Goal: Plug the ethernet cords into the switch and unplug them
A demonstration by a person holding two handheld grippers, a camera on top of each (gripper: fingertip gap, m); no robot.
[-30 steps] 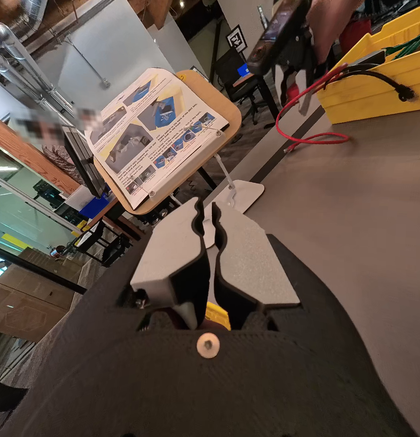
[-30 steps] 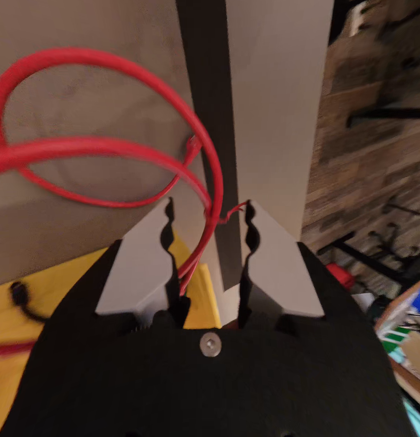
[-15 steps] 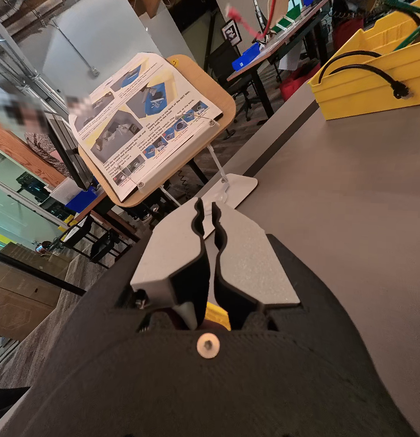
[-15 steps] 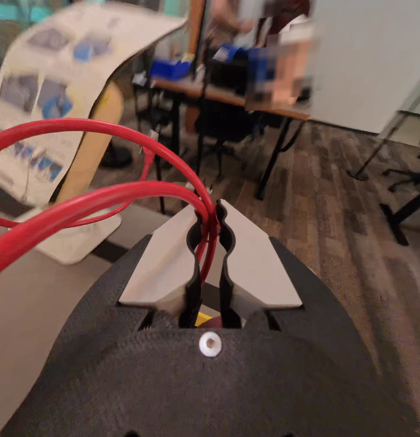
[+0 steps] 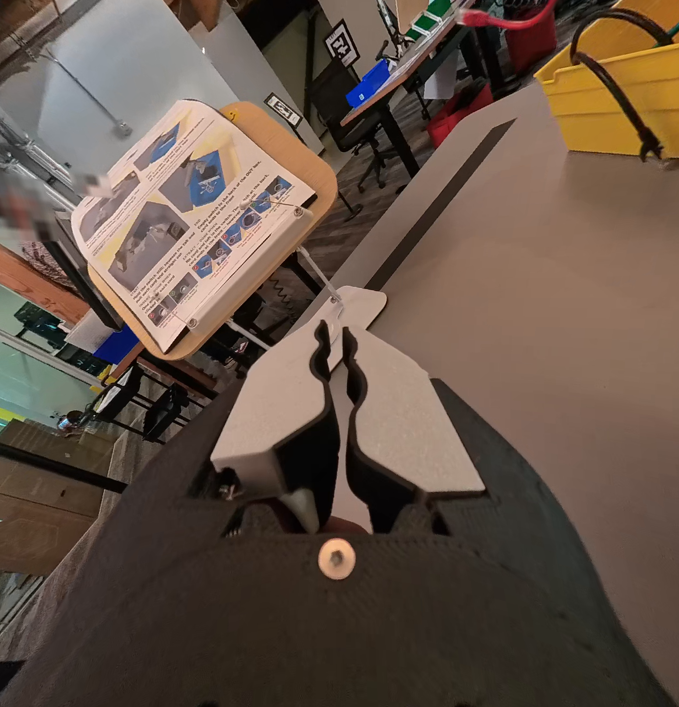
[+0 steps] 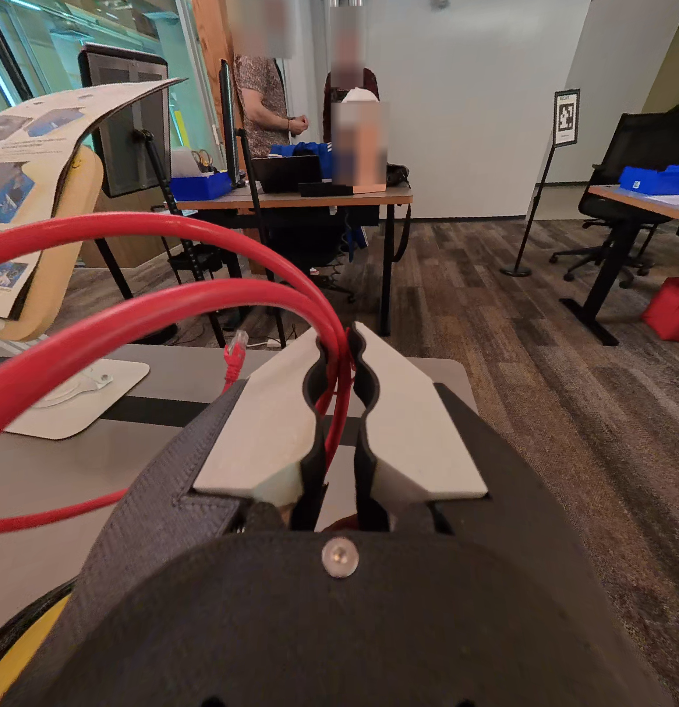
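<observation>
We see the right gripper (image 6: 336,336) clamping the looped red ethernet cord (image 6: 169,225); the left gripper (image 5: 333,334) sits nearly closed, empty, an instruction stand (image 5: 200,214) ahead-left, a yellow bin (image 5: 617,103) far right.

Bare tabletop (image 5: 521,306) ahead; document stand (image 5: 353,306), yellow bin (image 5: 617,95) at edges

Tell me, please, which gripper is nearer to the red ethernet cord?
Right. The right gripper is shut on the red ethernet cord, held above the table. The left gripper is shut on nothing, with the cord far off, up high.
</observation>
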